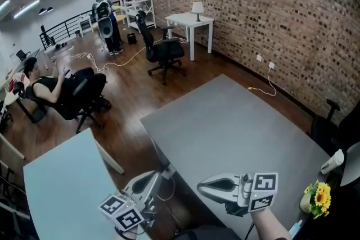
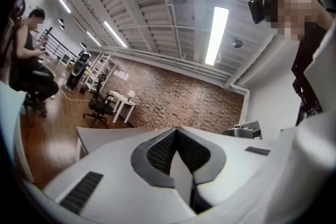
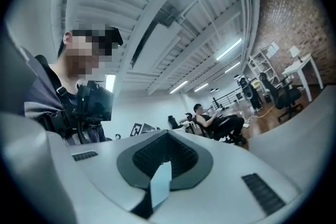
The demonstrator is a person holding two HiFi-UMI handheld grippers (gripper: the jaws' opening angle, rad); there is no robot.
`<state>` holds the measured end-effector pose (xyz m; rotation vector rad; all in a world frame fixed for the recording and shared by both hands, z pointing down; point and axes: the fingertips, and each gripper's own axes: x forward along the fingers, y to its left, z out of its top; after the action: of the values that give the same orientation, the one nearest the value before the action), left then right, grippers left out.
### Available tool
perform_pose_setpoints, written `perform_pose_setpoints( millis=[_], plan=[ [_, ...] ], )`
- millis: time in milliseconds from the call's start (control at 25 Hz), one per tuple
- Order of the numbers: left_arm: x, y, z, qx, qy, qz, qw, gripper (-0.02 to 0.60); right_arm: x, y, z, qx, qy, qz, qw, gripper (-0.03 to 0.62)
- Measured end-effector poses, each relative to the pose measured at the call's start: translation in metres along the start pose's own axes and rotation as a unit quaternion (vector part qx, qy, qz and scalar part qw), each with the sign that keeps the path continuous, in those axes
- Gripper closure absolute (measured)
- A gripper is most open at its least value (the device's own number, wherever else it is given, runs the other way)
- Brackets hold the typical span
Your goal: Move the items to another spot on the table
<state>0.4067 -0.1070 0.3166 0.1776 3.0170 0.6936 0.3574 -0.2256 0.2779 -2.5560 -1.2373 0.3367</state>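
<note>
The left gripper [image 2: 179, 164] and right gripper [image 3: 160, 180] both have jaws together, holding nothing. Yellow flowers [image 1: 321, 197] and a white object [image 1: 333, 161], hard to make out, sit at the table's [image 1: 225, 126] lower-right edge.

The grey counter [image 1: 236, 126] fills the frame's centre right, with yellow flowers [image 1: 319, 197] at its lower right edge.

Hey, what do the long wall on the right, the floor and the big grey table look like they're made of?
Wall: bare brick, matt reddish-brown, with pale mortar joints showing between the courses.
Floor: probably wood or wood-look planks, dark brown, with a sheen that catches the light.
Grey table: smooth, matt top, likely laminate or painted board. No grain shows, so this is uncertain.
</note>
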Motion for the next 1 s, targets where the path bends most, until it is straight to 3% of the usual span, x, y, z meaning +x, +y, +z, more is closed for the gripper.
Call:
perform_pose_setpoints(
  millis=[160, 320, 560, 720, 840, 1000],
  plan=[
    [-0.039, 0.032, -0.002, -0.025, -0.025, 0.053, 0.9980, 0.577, 0.057, 0.007, -0.001, 0.025, 0.008, 0.090, 0.996, 0.614],
    [-0.058, 0.056, -0.007, -0.035, -0.032, 0.083, 0.9954, 0.577, 0.093, 0.005, -0.017, 0.018, 0.049, 0.122, 0.991, 0.614],
    [-0.084, 0.076, 0.004, -0.010, -0.044, 0.136, 0.9897, 0.577, 0.133, -0.006, -0.033, 0.022, 0.082, 0.178, 0.980, 0.614],
    [-0.082, 0.095, 0.005, 0.000, -0.040, 0.174, 0.9839, 0.577, 0.152, -0.040, -0.044, 0.010, 0.100, 0.160, 0.982, 0.614],
    [-0.067, 0.112, 0.010, 0.033, -0.027, 0.204, 0.9780, 0.575, 0.169, -0.072, -0.056, -0.028, 0.114, 0.128, 0.985, 0.614],
    [-0.046, 0.136, 0.003, 0.052, 0.010, 0.232, 0.9711, 0.575, 0.178, -0.105, -0.078, -0.041, 0.128, 0.133, 0.982, 0.614]
  ],
)
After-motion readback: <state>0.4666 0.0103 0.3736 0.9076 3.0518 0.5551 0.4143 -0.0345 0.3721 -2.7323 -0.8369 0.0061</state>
